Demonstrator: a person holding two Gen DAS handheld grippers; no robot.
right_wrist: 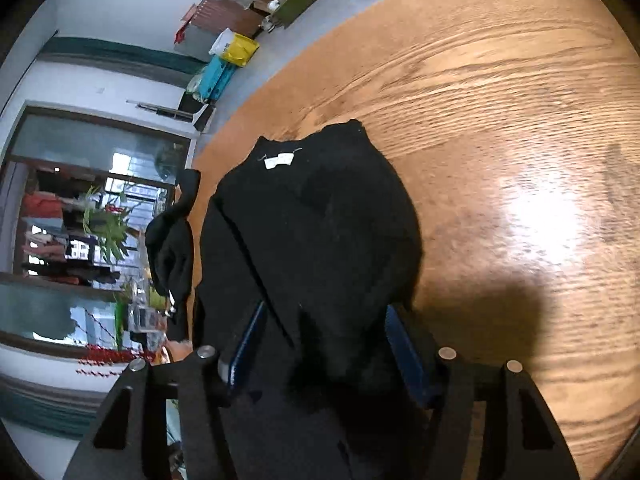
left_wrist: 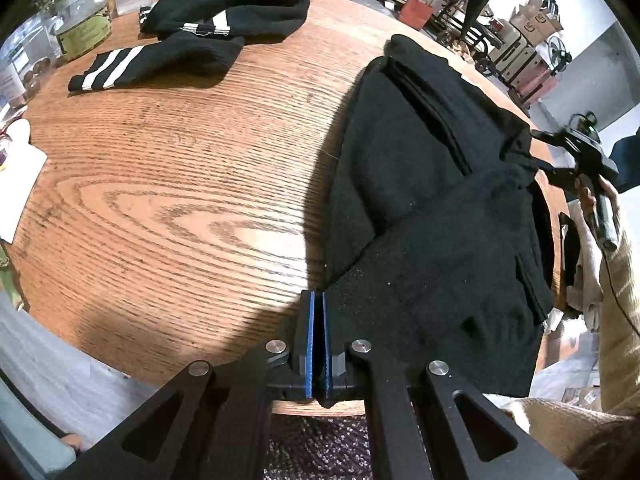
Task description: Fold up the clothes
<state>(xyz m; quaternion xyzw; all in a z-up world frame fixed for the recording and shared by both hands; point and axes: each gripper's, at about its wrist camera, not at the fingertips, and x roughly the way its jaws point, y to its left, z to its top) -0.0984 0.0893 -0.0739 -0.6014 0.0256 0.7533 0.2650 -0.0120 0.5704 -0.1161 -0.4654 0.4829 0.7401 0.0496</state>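
Observation:
A black garment (left_wrist: 432, 216) lies partly folded on the right side of the round wooden table (left_wrist: 180, 184), one part hanging over the near edge. My left gripper (left_wrist: 319, 304) is shut at the garment's near left corner; whether cloth is pinched is unclear. The right gripper (left_wrist: 552, 160) shows at the garment's far right edge. In the right wrist view the garment (right_wrist: 316, 220), with a white label (right_wrist: 278, 161), bunches between the wide-apart blue pads (right_wrist: 248, 344) of my right gripper (right_wrist: 324, 344).
A second black garment with white stripes (left_wrist: 224, 12) lies at the far side of the table. Glass jars and plastic cups (left_wrist: 84, 28) stand at the far left. White paper (left_wrist: 16, 184) lies at the left edge. Room clutter lies beyond the table.

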